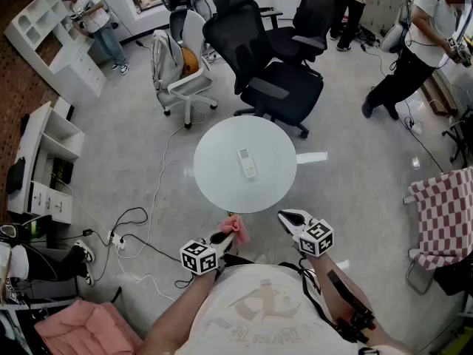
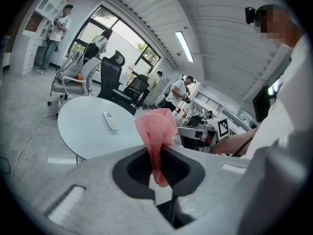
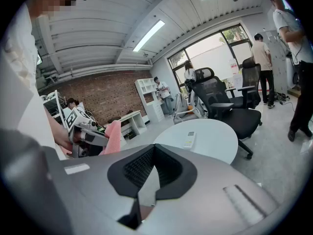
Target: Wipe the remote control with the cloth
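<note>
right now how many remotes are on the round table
1: the remote control lies near the middle of the round table. Tabletop in plain view; none seems hidden.

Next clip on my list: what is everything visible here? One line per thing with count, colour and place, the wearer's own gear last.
remote control: one, white, near the middle of the table.
cloth: one, pink, pinched in the left gripper, short of the table's near edge.
round table: one, white, mid-floor.
black office chairs: at least two, beyond the table.
white chair: one, far left of the table.
shelving units: white, along the left wall.
checked fabric: one, red and white, right edge.
bystanders: at least three, far side of the room.
left gripper: one, grey, shut on the cloth.
right gripper: one, grey, shut, empty.
</note>
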The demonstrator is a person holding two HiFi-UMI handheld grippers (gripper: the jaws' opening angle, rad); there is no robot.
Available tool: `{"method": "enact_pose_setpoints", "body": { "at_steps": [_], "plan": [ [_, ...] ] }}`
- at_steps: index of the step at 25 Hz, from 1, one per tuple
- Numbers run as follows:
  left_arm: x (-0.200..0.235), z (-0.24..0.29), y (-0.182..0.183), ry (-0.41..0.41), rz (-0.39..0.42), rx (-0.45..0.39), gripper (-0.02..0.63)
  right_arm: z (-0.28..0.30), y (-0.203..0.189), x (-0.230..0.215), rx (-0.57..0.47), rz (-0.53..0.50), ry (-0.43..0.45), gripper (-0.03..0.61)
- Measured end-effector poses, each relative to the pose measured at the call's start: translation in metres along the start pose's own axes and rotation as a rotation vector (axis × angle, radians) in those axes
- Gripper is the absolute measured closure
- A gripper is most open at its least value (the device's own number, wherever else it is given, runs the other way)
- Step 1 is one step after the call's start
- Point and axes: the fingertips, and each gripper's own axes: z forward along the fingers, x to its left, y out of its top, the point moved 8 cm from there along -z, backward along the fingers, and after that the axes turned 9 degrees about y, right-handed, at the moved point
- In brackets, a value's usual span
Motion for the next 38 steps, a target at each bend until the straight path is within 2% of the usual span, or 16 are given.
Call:
{"method": "enact_pose_setpoints", "body": {
  "at_steps": [8, 14, 18, 24, 30, 38],
  "plan": [
    [0.006, -0.012, -0.006, 0.008, -0.002, 0.005, 0.595, 0.003, -0.006, 0.011, 0.006, -0.002, -0.007, 0.571],
    [0.014, -0.009, 0.001, -0.014, 0.008, 0.022, 0.595, 0.008, -0.003, 0.011, -0.046, 0.025, -0.033, 0.571],
    [0.029, 0.002, 0.012, -0.031, 0.013, 0.037, 0.595, 0.015, 0.001, 0.004, -0.043, 0.042, -0.065, 0.571],
    [0.049, 0.025, 0.039, -0.085, 0.038, 0.068, 0.595, 0.031, 0.011, -0.01, 0.005, 0.028, -0.125, 0.571],
    [0.086, 0.043, 0.064, -0.128, 0.042, 0.122, 0.595, 0.059, 0.02, -0.023, 0.007, 0.082, -0.19, 0.571],
    [0.122, 0.063, 0.092, -0.231, 0.097, 0.209, 0.595, 0.1, 0.037, -0.031, 0.041, 0.107, -0.276, 0.571]
  ]
}}
